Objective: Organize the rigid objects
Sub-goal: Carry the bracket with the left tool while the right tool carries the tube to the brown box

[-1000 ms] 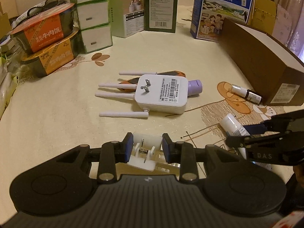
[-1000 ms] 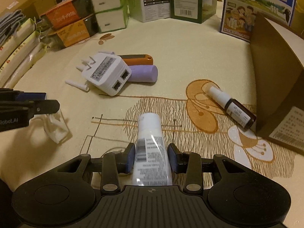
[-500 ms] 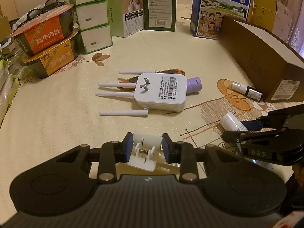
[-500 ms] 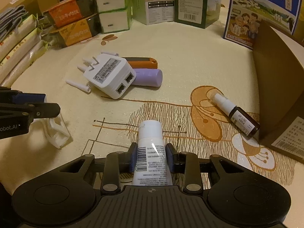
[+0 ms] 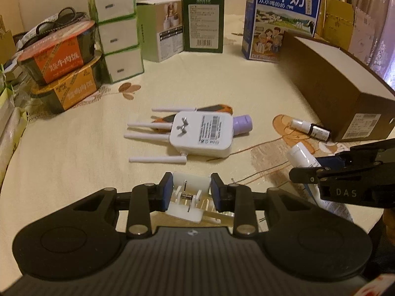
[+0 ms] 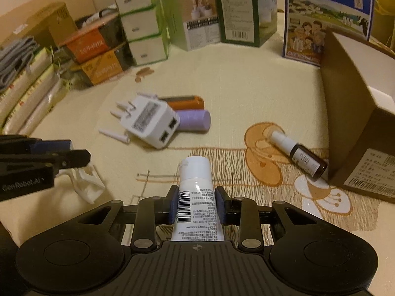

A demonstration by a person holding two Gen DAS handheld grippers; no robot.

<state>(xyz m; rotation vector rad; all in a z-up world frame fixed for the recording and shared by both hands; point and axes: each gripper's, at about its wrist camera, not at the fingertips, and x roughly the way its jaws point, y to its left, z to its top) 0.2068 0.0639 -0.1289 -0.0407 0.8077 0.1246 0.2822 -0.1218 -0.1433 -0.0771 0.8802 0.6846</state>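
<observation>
Jaws of the right gripper [image 6: 196,207] are pinching a white tube [image 6: 196,192] across its barcoded body, cap pointing forward over the patterned tablecloth [image 6: 246,93]; the tube is showing in the left wrist view too [image 5: 302,154], disappearing behind the black finger marked DAS. Jaws of the left gripper [image 5: 191,193] are closing narrowly on a white plastic clip [image 5: 188,197], blue pads pressing its two sides, a small metal spring showing between them; from the right wrist view the same clip [image 6: 86,182] is hanging below the left gripper's fingers, low over the cloth. Both grippers are sitting side by side at the near edge. Ahead, mid-table, a white wireless repeater [image 5: 202,135] is lying plug-prongs up with four antennas pointing left, and just behind it, touching or nearly so, are lying a lilac cylinder [image 6: 193,120] and an orange-and-black cylinder [image 6: 185,102]. To the right, a small brown dropper bottle [image 6: 298,154] with a white cap is lying on its side against the foot of a brown cardboard box [image 6: 350,103]. Farther back are standing a blue milk carton [image 5: 280,19], green product boxes [image 5: 203,22], a stack of white tissue packs [image 5: 116,32] and two stacked instant-rice bowls [image 5: 61,74].
</observation>
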